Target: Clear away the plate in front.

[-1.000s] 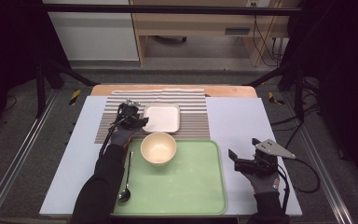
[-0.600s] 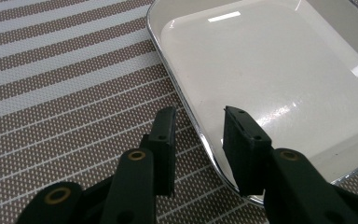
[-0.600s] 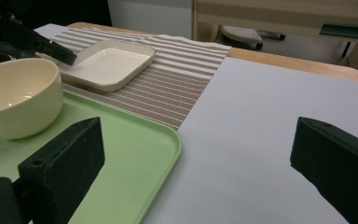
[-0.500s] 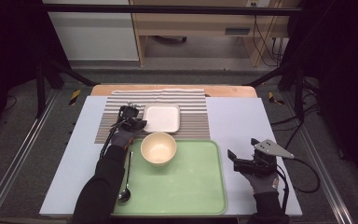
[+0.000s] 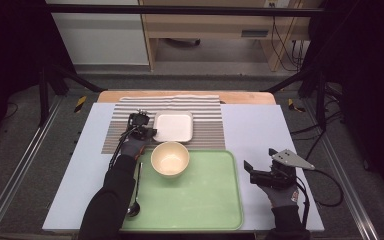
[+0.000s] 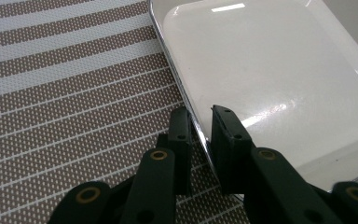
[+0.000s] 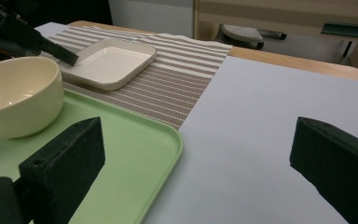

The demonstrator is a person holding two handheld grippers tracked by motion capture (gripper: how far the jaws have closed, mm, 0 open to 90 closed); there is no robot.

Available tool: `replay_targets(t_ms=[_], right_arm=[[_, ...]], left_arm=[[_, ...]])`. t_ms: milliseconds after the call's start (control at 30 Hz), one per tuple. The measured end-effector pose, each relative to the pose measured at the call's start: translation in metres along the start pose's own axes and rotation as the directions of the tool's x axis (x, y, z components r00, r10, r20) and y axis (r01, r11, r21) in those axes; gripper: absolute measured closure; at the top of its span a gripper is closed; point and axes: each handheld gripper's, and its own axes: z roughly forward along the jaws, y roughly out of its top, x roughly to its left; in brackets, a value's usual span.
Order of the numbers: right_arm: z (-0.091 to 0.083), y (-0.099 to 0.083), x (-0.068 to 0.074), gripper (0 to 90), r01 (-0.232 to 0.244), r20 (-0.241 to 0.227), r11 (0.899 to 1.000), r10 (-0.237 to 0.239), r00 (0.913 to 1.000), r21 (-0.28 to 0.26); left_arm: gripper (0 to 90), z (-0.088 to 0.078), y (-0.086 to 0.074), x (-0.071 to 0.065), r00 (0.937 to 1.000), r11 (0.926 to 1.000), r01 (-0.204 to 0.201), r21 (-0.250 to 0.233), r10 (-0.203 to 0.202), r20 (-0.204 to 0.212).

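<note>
- On the striped placemat at the desk's far edge, we see one square white plate, and our left gripper straddles its left rim.
- We have just been closing those jaws: one sits outside the rim on the mat, one inside on the plate, with a thin gap remaining, so we cannot tell if the pads press yet.
- Near the desk's right edge, our right gripper rests with its jaws spread wide, holding nothing.
- We count one green tray at the desk's near edge, carrying one cream bowl in its far left corner.
- One spoon lies along the tray's left edge.
</note>
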Motion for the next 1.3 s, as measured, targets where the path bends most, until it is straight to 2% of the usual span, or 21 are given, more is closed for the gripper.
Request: replay_targets(t_ms=[133,433,533,600,767,933,1033,1300], right_arm=[[0.0,0.0,0.0,3.5,-0.002,0.0,1.0,0.002,1.0,0.003],[0.0,0.0,-0.001,3.5,-0.008,-0.002,1.0,0.008,1.0,0.0],[0.0,0.0,-0.002,3.5,-0.007,0.0,1.0,0.007,1.0,0.0],[0.0,0.0,-0.001,3.5,-0.009,-0.001,1.0,0.009,1.0,-0.001],[0.0,0.0,-0.001,3.6,-0.01,-0.001,1.0,0.01,1.0,-0.002],[-0.001,0.0,-0.002,3.6,-0.009,0.002,1.0,0.009,1.0,-0.005],[-0.001,0.0,-0.002,3.6,-0.01,0.004,1.0,0.01,0.9999,-0.006],[-0.001,0.001,-0.002,3.7,-0.009,0.005,1.0,0.009,0.9999,-0.009]], left_arm=[[80.4,0.001,0.001,-0.002,0.9998,0.9998,0.018,-0.001,-0.018,-0.006],[84.0,0.002,0.0,-0.007,0.9991,0.9989,0.03,-0.037,-0.031,-0.028],[85.2,-0.002,0.003,-0.007,0.9989,0.9969,0.041,-0.066,-0.043,-0.019],[85.9,-0.007,0.005,-0.007,0.9993,0.9964,0.032,-0.079,-0.034,-0.019],[87.5,-0.017,0.007,-0.005,0.9991,0.9931,0.042,-0.109,-0.043,-0.003],[88.0,-0.024,0.008,-0.007,0.9996,0.9914,0.019,-0.129,-0.022,-0.016],[88.1,-0.026,0.009,-0.007,0.9993,0.9885,0.032,-0.148,-0.034,-0.014],[88.2,-0.033,0.01,-0.004,0.9973,0.9827,0.026,-0.183,-0.038,-0.062]])
